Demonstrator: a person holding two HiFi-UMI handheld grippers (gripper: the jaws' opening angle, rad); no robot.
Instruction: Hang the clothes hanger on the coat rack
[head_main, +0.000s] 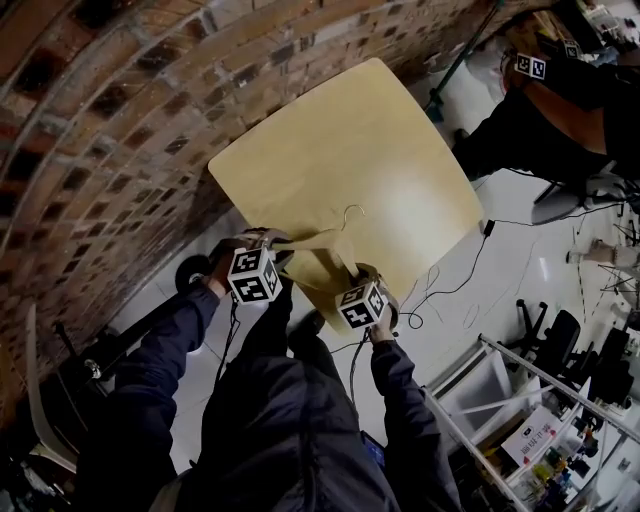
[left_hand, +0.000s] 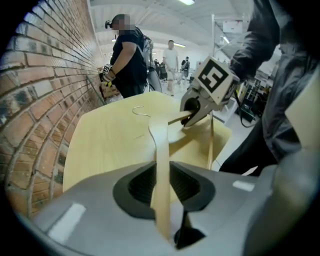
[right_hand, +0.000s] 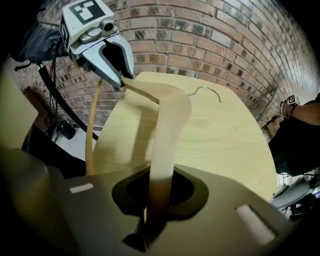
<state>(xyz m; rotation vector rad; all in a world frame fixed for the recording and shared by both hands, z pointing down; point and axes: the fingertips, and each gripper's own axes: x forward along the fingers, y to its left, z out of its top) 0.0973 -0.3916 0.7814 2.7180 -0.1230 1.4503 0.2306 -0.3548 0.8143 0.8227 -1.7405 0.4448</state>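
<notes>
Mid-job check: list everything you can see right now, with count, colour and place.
hanger: one, pale wood with a metal hook, at the table's near edge, one arm in each gripper
table: one, pale yellow wood, beside the wall
brick wall: one, red-brown, left of the table
cable: one, black, on the pale floor right of the table
bystanders: one in dark clothes beyond the table, one in white farther back
left gripper: one, grey, shut on one hanger arm
right gripper: one, grey, shut on the other arm
sleeves: two, dark blue, nearest the head camera
</notes>
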